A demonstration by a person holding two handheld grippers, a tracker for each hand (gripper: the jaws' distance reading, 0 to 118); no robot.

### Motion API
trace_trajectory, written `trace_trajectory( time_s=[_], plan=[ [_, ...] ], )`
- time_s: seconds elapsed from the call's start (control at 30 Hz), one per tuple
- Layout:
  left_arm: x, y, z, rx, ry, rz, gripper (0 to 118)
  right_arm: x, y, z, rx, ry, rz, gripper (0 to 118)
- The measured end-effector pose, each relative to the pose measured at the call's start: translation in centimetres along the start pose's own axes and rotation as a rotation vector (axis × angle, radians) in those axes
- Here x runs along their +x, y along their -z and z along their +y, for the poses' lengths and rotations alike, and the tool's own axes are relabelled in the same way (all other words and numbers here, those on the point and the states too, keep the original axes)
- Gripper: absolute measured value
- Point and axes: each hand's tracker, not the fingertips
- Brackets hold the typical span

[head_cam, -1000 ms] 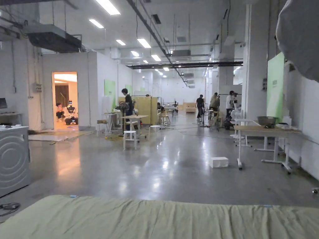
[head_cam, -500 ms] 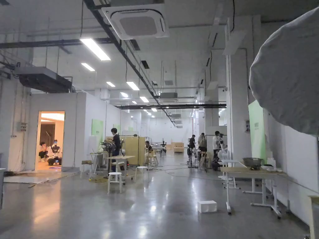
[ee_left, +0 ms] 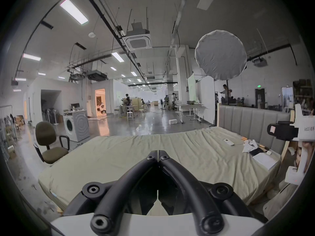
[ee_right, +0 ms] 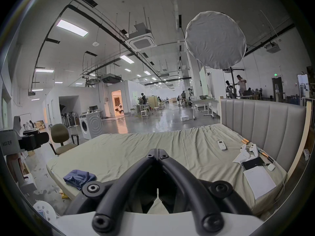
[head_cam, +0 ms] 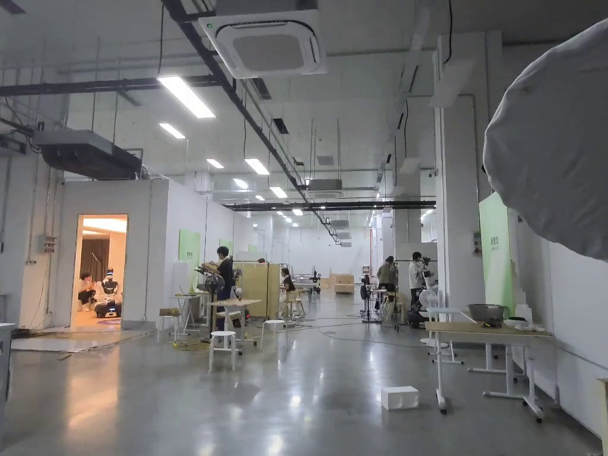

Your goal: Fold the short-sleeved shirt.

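Over the bed (ee_right: 153, 147): your left gripper (ee_left: 158, 152), jaws pressed together, empty
Right gripper (ee_right: 157, 150): clenched too, holding nothing
Shirt (ee_right: 78, 178): crumpled blue heap near the bed's left corner, untouched

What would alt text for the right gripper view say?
The right gripper, jaws shut and empty, hangs above a bed with a pale green sheet. A crumpled blue shirt lies near the bed's left corner; a remote and papers lie by the padded headboard.
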Motion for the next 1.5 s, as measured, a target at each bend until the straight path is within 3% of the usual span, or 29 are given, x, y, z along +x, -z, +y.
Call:
trace_trajectory(
  time_s=[0.1, 0.13, 0.17, 0.2, 0.23, 0.3, 0.4, 0.43, 0.5, 0.77, 1.07, 1.5],
  plan=[
    [-0.1, 0.0, 0.3, 0.009, -0.021, -0.013, 0, -0.6, 0.2, 0.6, -0.002, -0.03, 0.009, 0],
    [-0.1, 0.0, 0.5, 0.018, -0.029, -0.015, 0, -0.7, 0.2, 0.7, 0.002, -0.038, 0.008, 5],
    [-0.1, 0.0, 0.6, 0.024, -0.03, -0.015, 3, -0.8, 0.3, 0.8, 0.005, -0.043, 0.008, 19],
    [0.0, 0.1, 0.8, 0.03, -0.03, -0.011, 13, -0.8, 0.3, 0.9, 0.011, -0.042, 0.008, 40],
    [-0.1, 0.3, 0.8, 0.034, -0.03, -0.01, 36, -0.8, 0.3, 1.0, 0.017, -0.041, 0.014, 68],
    [-0.3, 0.6, 1.0, 0.028, -0.035, -0.057, 42, -0.9, 0.5, 1.0, 0.019, -0.027, 0.014, 74],
    [0.0, 0.9, 0.8, 0.016, -0.048, -0.076, 98, -1.0, 0.6, 0.9, 0.023, -0.01, -0.012, 103],
    [0.2, 0.8, 0.6, 0.02, -0.048, -0.075, 109, -1.0, 0.6, 1.0, 0.032, -0.011, -0.019, 111],
    [0.3, 0.8, 0.5, 0.024, -0.051, -0.086, 116, -0.9, 0.6, 1.0, 0.033, -0.01, -0.036, 118],
    [0.0, 0.8, 0.5, 0.036, -0.098, -0.066, 118, -0.4, 0.6, 1.0, 0.021, -0.003, -0.041, 118],
    [0.2, 0.8, 0.6, 0.03, -0.074, -0.053, 118, -1.8, 1.0, 0.6, 0.003, -0.091, -0.034, 118],
    [0.3, 0.9, 0.2, 0.019, -0.054, -0.058, 118, -1.7, 0.9, 0.6, 0.002, -0.086, -0.033, 118]
  ],
)
